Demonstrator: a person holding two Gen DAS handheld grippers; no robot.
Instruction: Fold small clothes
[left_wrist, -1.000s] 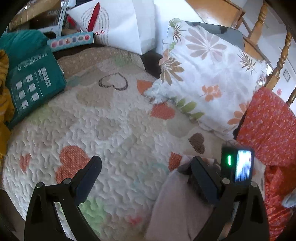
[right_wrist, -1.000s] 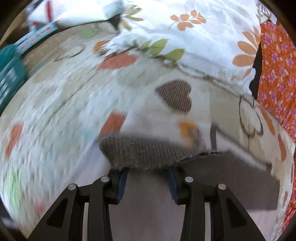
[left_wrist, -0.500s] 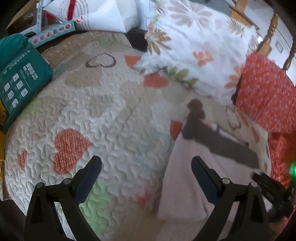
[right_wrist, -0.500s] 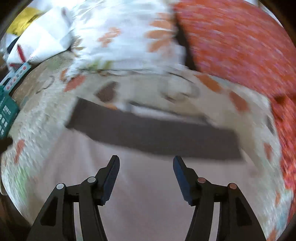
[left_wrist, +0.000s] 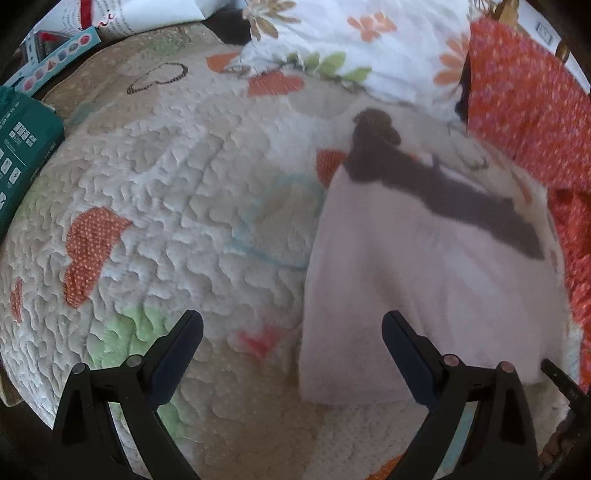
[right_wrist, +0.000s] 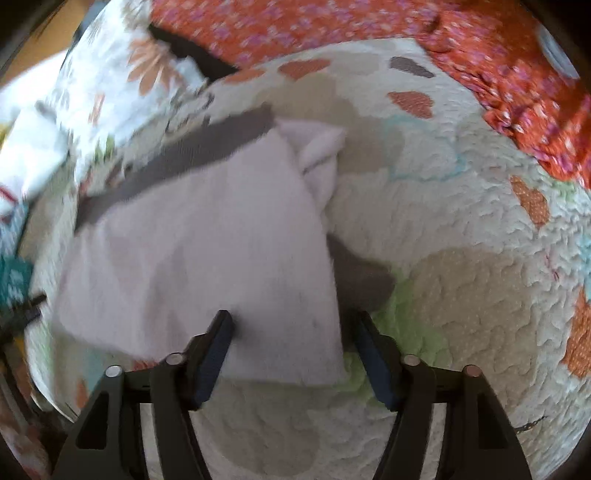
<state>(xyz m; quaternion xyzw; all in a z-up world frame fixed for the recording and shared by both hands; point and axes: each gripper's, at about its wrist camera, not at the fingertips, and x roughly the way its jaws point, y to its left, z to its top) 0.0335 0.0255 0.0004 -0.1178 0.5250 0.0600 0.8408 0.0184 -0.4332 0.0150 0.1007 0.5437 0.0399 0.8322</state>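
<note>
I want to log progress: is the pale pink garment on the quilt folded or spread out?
Partly folded: the pale pink garment shows a straight doubled edge, with a bunched flap at its far corner.

Both wrist cams look steeply down, close over quilt (left_wrist: 192, 206); both share pale garment (left_wrist: 424, 280).

The left gripper (left_wrist: 291, 332) points steeply down, its jaws spread wide with nothing between them; its fingers (left_wrist: 177, 343) press on nothing; the right gripper (right_wrist: 291, 334) also tilts steeply down, its jaws partly apart and just closing in; its fingers (right_wrist: 218, 339) stand clear on both sides, gripping nothing.
</note>
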